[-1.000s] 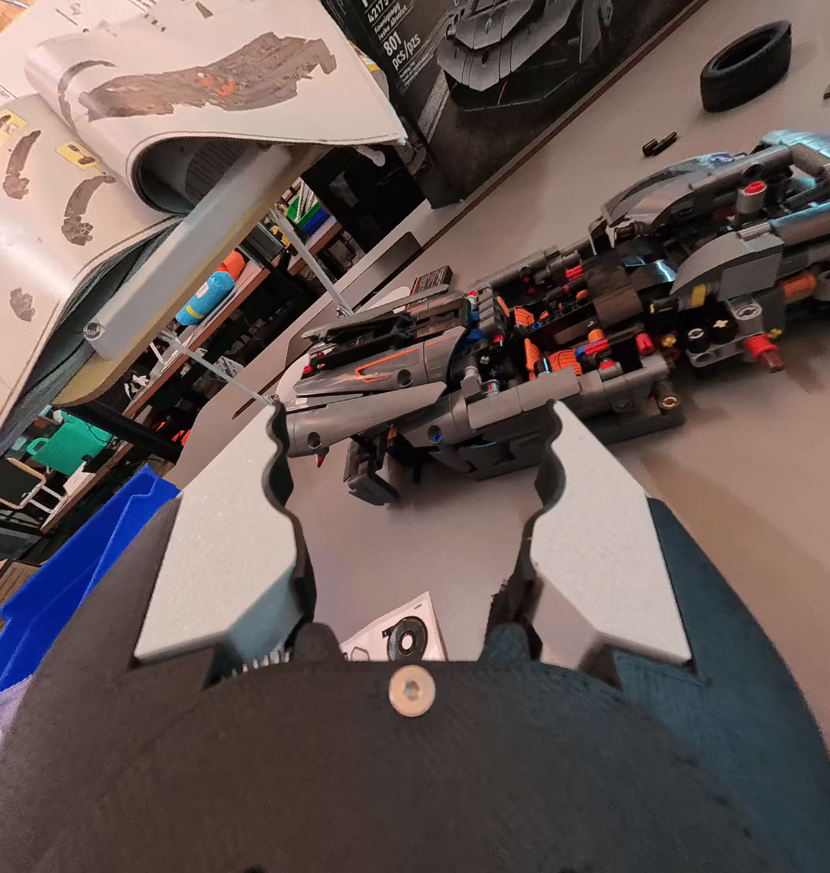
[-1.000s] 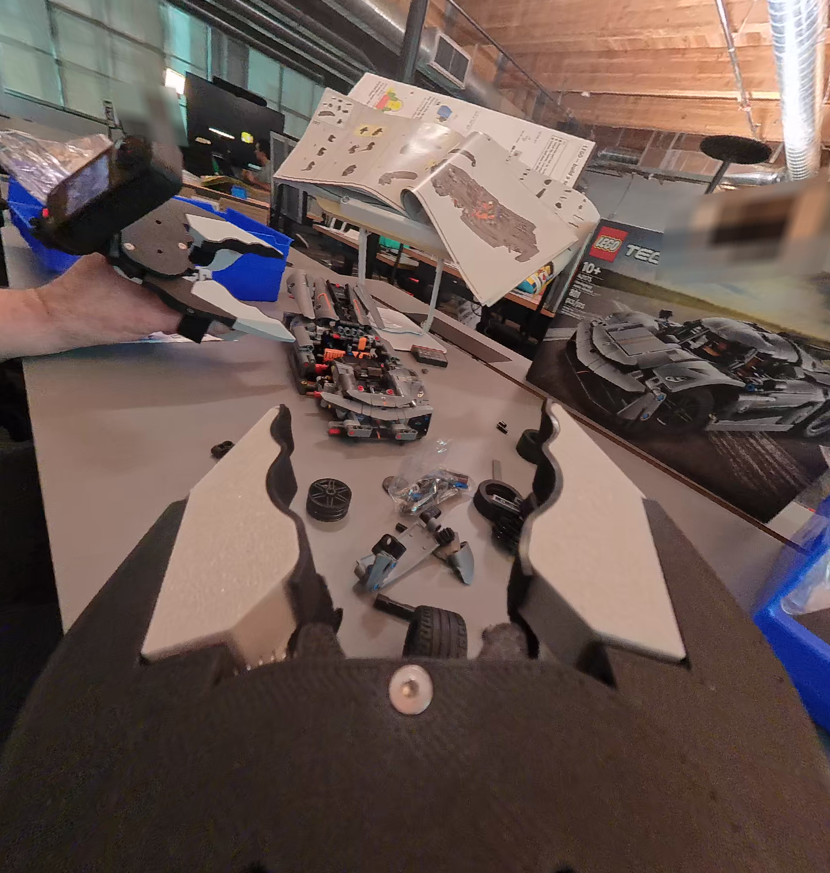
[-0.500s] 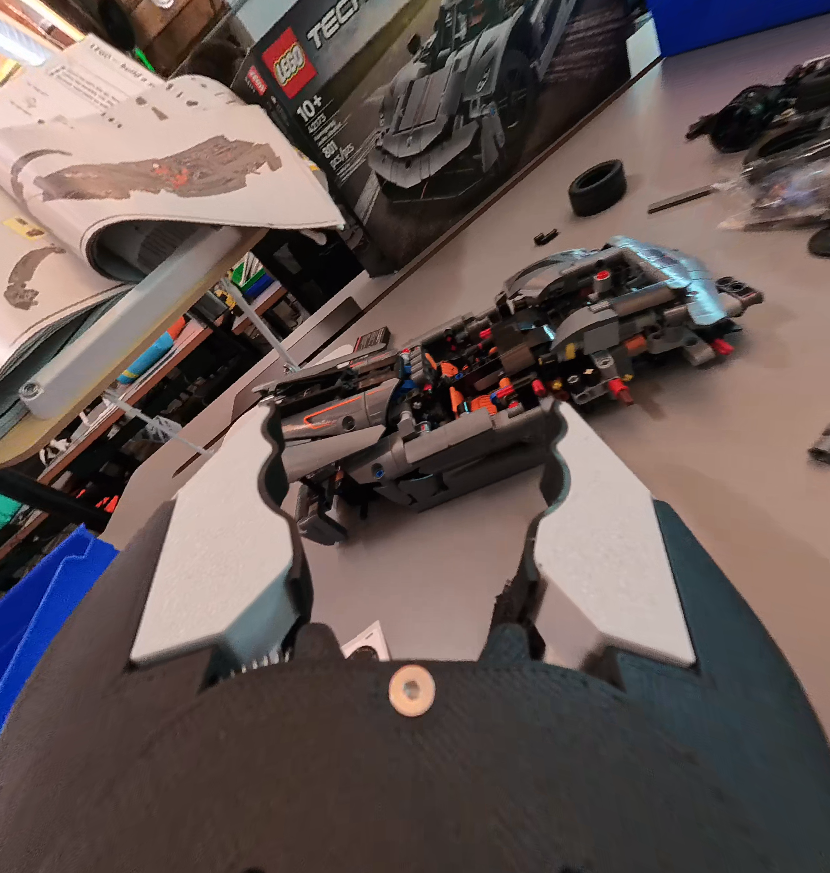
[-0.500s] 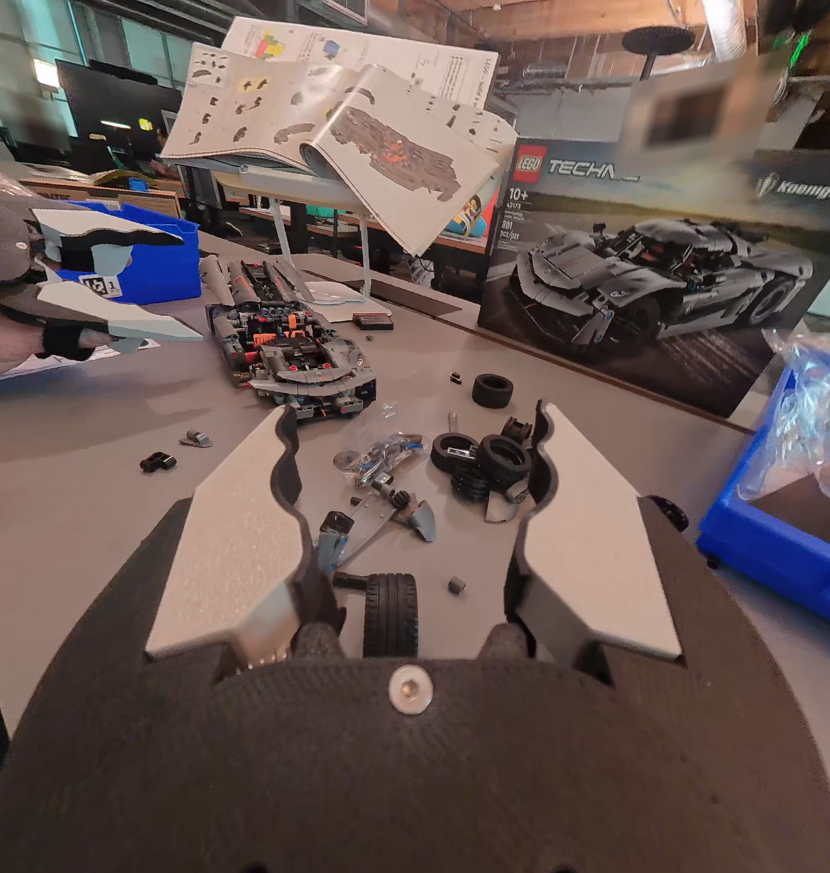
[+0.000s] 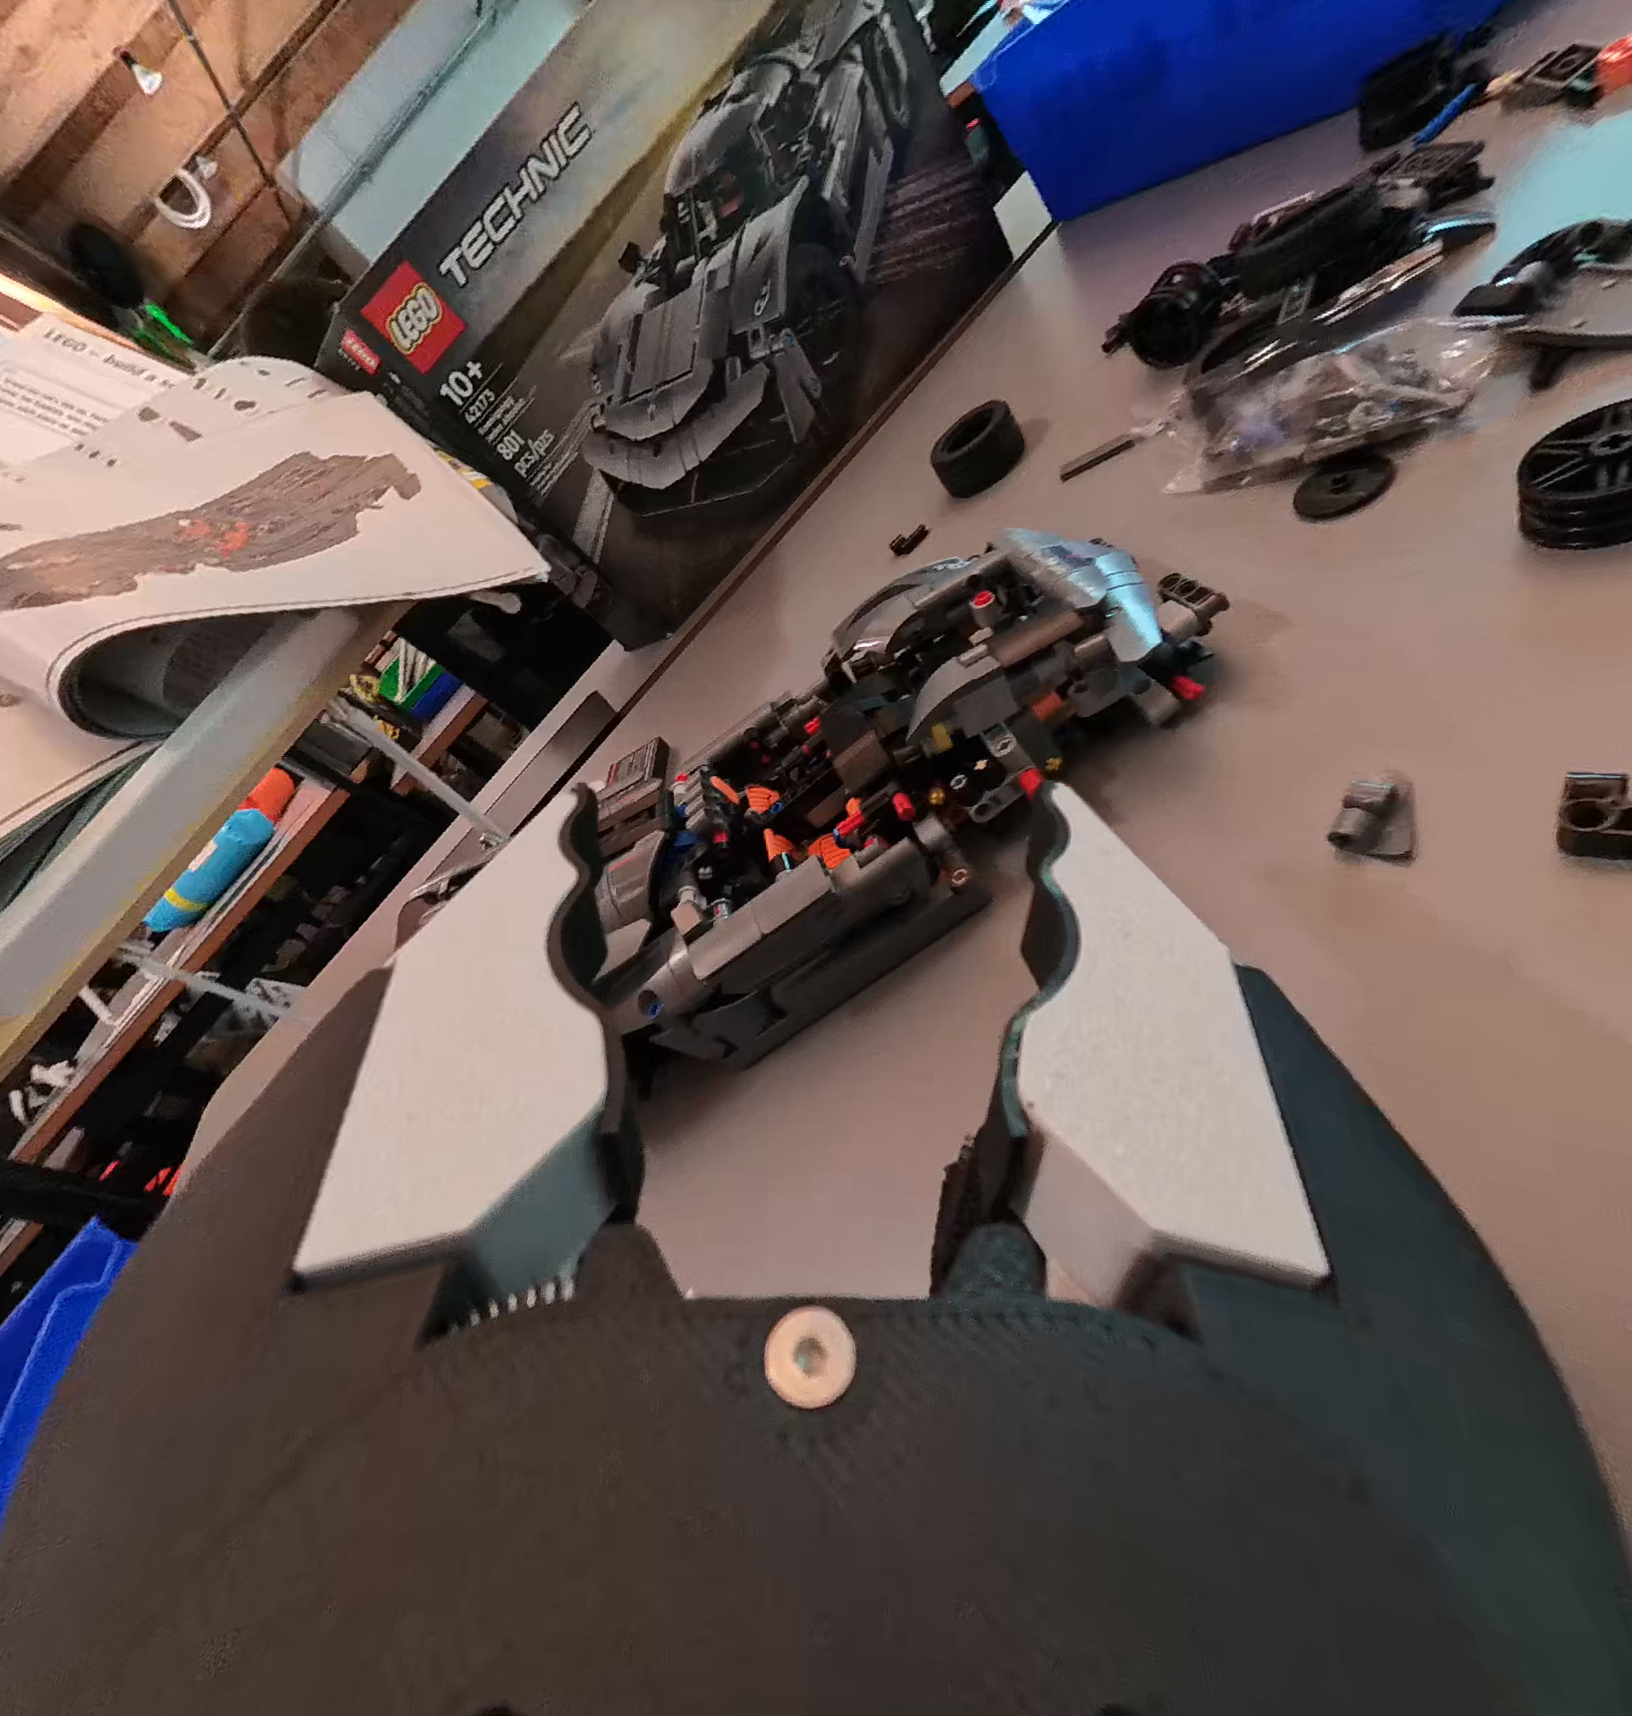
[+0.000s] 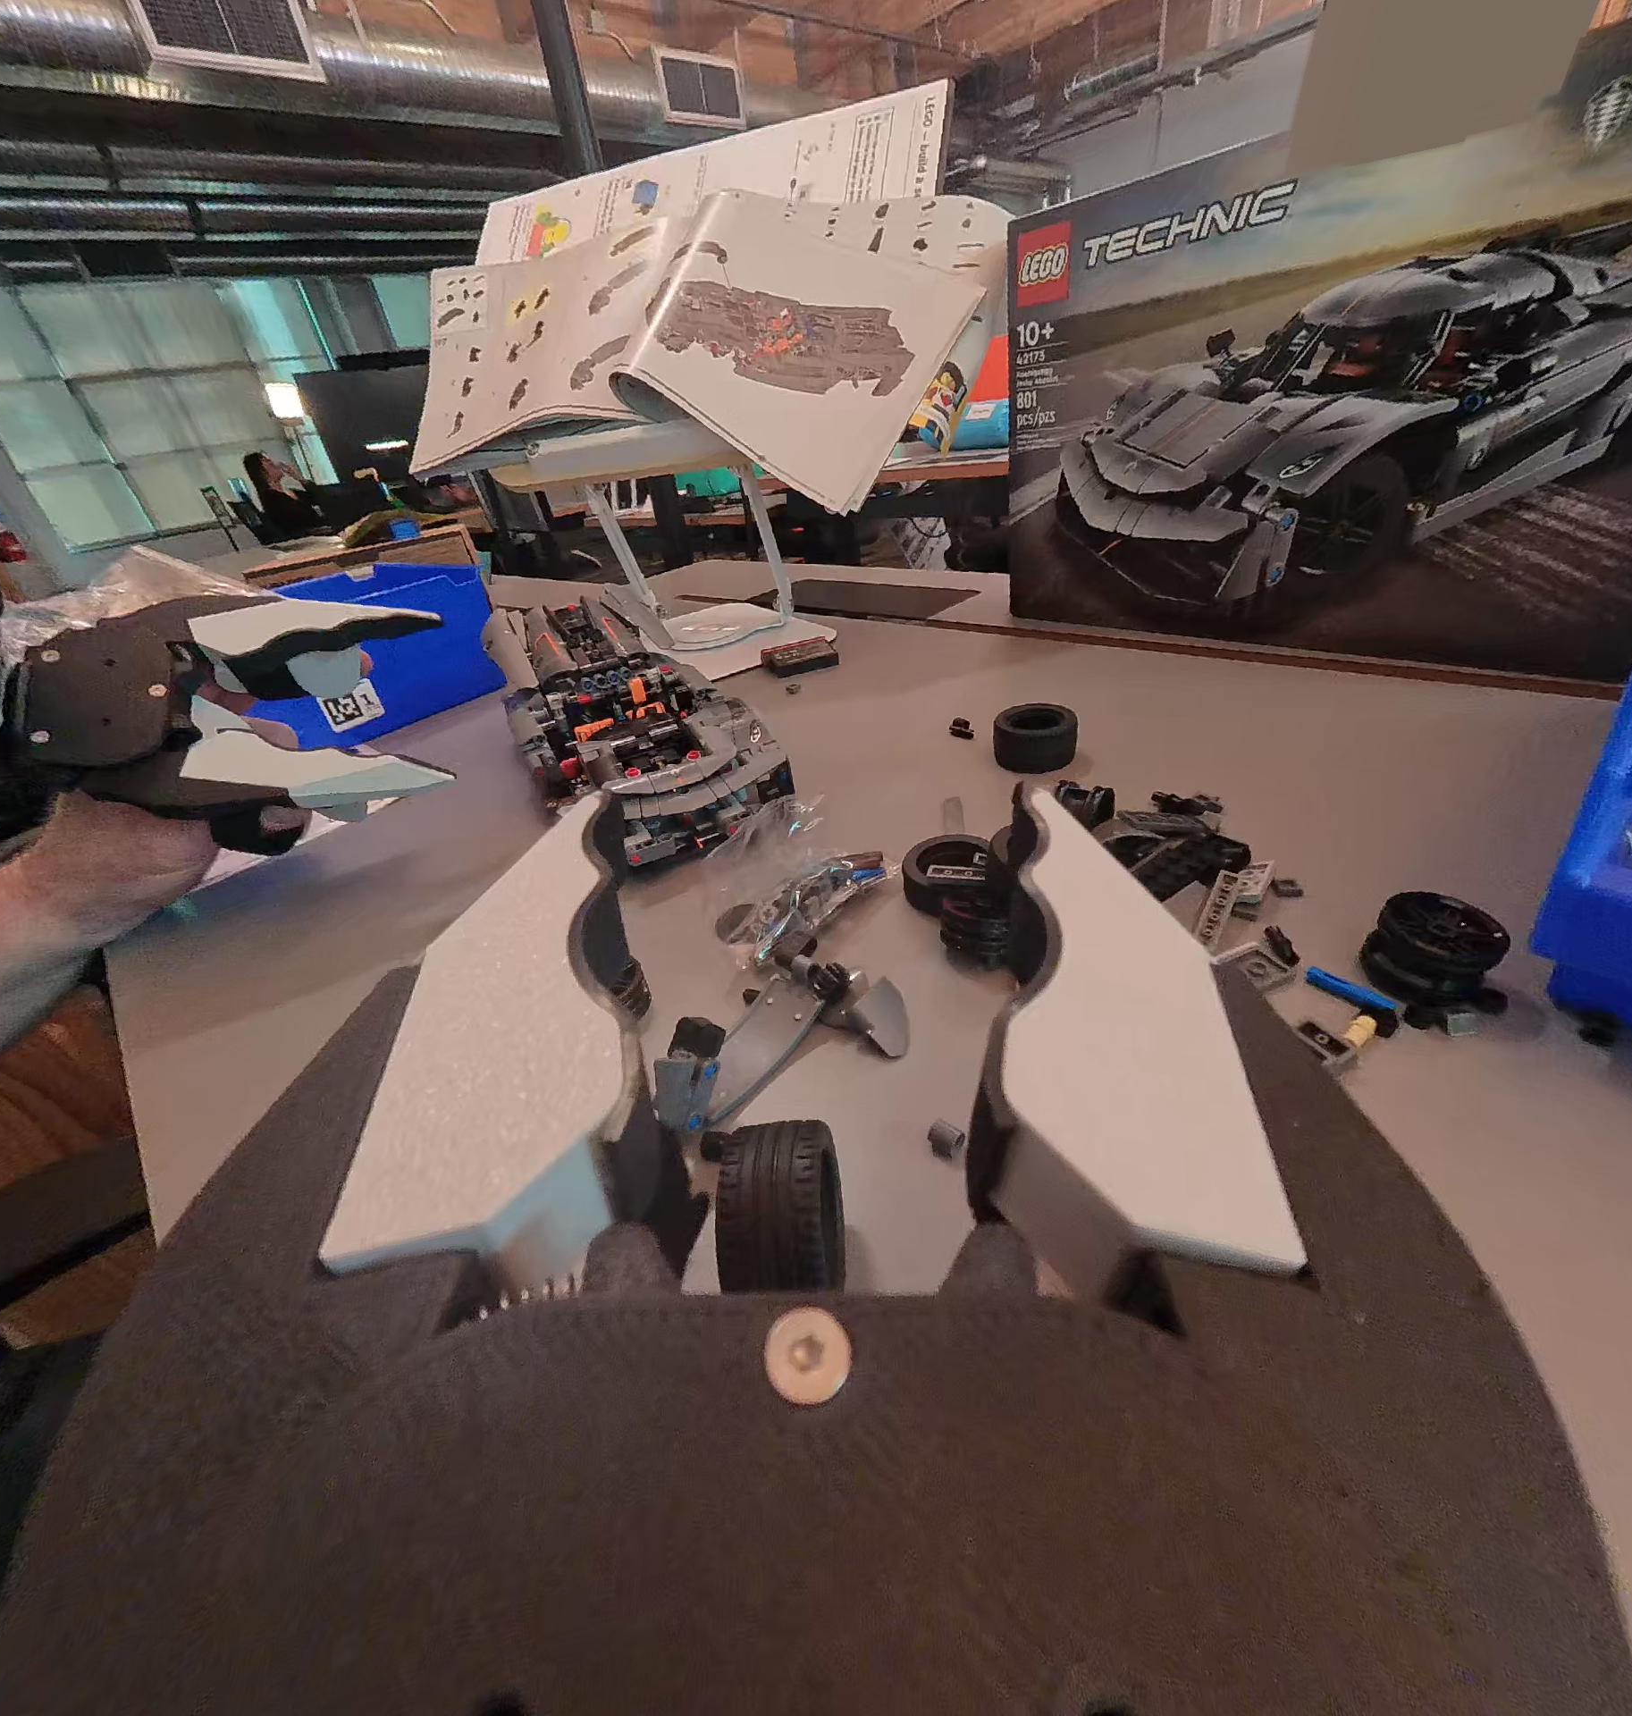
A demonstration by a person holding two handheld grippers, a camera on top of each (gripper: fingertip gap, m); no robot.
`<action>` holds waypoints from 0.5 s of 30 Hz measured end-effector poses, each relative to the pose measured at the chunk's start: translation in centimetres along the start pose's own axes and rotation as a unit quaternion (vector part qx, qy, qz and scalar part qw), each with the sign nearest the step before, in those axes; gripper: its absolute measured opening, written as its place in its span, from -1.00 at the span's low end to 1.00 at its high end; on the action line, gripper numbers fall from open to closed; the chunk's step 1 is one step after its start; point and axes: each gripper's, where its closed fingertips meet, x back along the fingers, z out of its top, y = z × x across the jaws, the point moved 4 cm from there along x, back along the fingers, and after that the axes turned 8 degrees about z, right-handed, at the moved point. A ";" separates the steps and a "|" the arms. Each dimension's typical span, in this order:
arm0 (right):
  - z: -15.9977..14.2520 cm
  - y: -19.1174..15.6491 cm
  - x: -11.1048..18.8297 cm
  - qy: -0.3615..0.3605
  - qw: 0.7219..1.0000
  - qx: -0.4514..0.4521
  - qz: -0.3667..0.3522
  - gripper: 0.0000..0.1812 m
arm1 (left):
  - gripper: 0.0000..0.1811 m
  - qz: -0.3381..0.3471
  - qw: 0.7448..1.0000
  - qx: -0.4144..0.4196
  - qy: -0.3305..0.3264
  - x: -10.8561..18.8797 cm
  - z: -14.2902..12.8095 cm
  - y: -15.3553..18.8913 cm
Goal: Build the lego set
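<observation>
A half-built dark grey lego car (image 5: pixel 887 780) with orange and red parts lies on the grey table; it also shows in the right wrist view (image 6: pixel 636 734). My left gripper (image 5: pixel 812 817) is open and empty, just above the car's near end. In the right wrist view it (image 6: pixel 441 696) hovers left of the car. My right gripper (image 6: pixel 808 817) is open and empty above loose parts: a grey wing piece (image 6: pixel 794 1021), a black tyre (image 6: pixel 780 1202), a bag of small parts (image 6: pixel 803 891) and stacked tyres (image 6: pixel 956 882).
The set's box (image 6: pixel 1332 409) stands at the table's back edge. An open instruction booklet (image 6: pixel 701 344) rests on a stand. Blue bins sit at left (image 6: pixel 404 641) and right (image 6: pixel 1611 882). Black wheel rims (image 6: pixel 1434 938), a single tyre (image 6: pixel 1035 738) and small pieces (image 5: pixel 1374 817) lie scattered. From my right tips it is roughly 12 cm to the grey wing piece (image 6: pixel 794 1021); from my left, 20 cm. The left camera catches it too, in the left wrist view (image 5: pixel 1615 281).
The left gripper has pulled back and turned right, so more of the car and table shows. The right gripper has swung right and lowered over the loose parts. Both stay open.
</observation>
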 end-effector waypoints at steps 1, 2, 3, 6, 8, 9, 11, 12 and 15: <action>0.0 0.1 0.0 0.002 1.000 -0.008 0.003 -0.11 | -0.02 -0.006 1.000 0.004 0.005 0.1 0.1 0.1; 0.1 0.3 0.2 0.007 1.000 -0.018 0.005 -0.12 | -0.03 -0.012 1.000 0.011 0.009 0.1 0.2 0.1; 0.2 0.5 0.3 0.015 0.999 -0.027 0.007 -0.13 | -0.03 -0.019 1.000 0.023 0.009 0.1 0.2 0.0; 0.6 1.1 1.0 0.044 0.997 -0.058 0.011 -0.18 | 0.01 -0.047 0.996 0.072 0.018 0.1 0.6 -0.4; 0.7 1.4 1.3 0.056 0.996 -0.070 0.008 -0.18 | 0.03 -0.066 0.993 0.090 0.033 0.1 1.5 -0.8; 0.7 1.5 1.3 0.056 0.996 -0.072 0.006 -0.19 | 0.07 -0.075 0.992 0.090 0.038 -0.1 2.0 -0.9; 0.7 1.5 1.2 0.052 0.996 -0.068 0.002 -0.20 | 0.10 -0.104 0.991 0.073 0.048 -0.3 3.5 -0.6; 0.6 1.4 1.2 0.048 0.997 -0.064 0.000 -0.20 | 0.11 -0.125 0.989 0.062 0.051 -0.5 4.2 -0.3; 0.5 1.2 1.0 0.036 0.998 -0.048 -0.007 -0.21 | 0.12 -0.199 0.976 0.044 0.077 -0.8 7.1 1.3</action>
